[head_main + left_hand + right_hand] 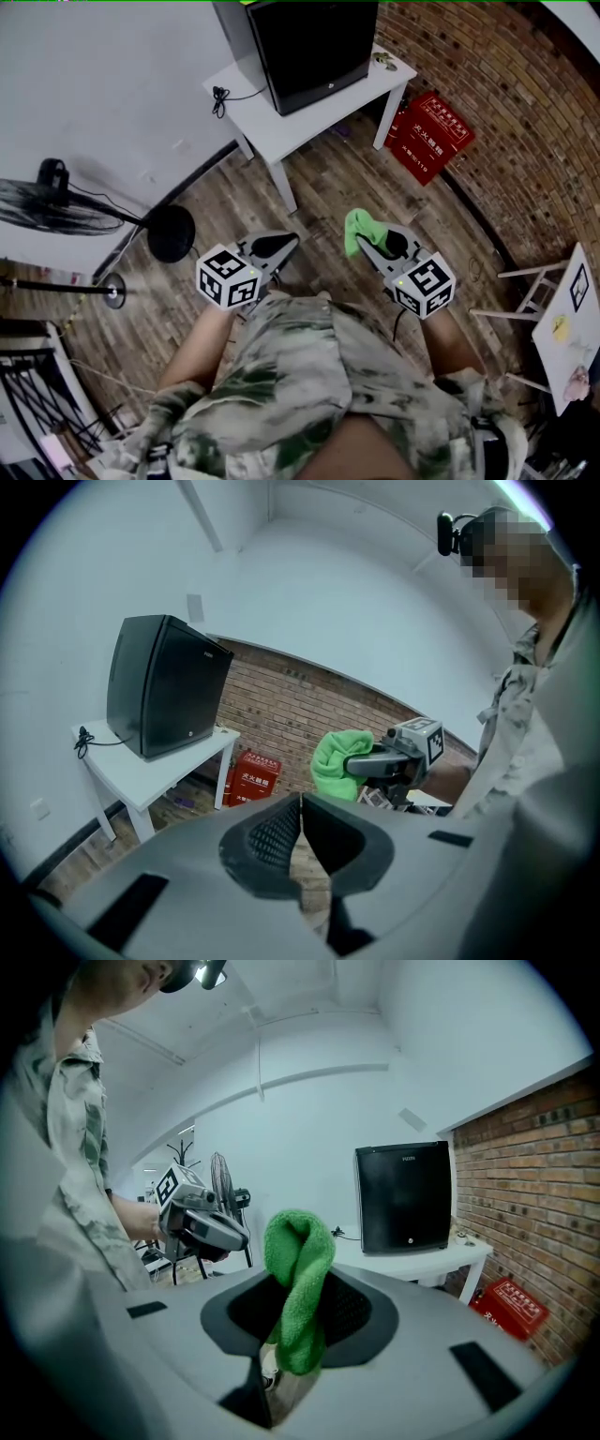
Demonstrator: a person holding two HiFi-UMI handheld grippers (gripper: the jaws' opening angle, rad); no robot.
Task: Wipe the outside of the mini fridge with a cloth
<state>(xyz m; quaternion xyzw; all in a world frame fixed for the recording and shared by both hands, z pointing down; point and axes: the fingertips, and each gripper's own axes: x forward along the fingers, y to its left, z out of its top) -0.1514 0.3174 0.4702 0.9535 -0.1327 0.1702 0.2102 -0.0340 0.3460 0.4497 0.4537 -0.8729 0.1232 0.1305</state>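
Observation:
The black mini fridge (309,47) stands on a white table (291,117) against the wall, also seen as the fridge (164,686) and the fridge (405,1196) ahead in both gripper views. A green cloth (298,1283) is pinched in my right gripper (295,1335), folded upward between its jaws. In the head view the cloth (361,230) sticks out of the right gripper (370,246). My left gripper (286,246) is held beside it, jaws closed with nothing in them, left gripper (302,829). Both are well short of the fridge.
A red crate (429,136) sits on the wooden floor by the brick wall (506,122). A standing fan (56,206) and its round base (171,232) are at the left. A small white table (572,319) stands at the right edge. A black cable (223,97) lies on the fridge's table.

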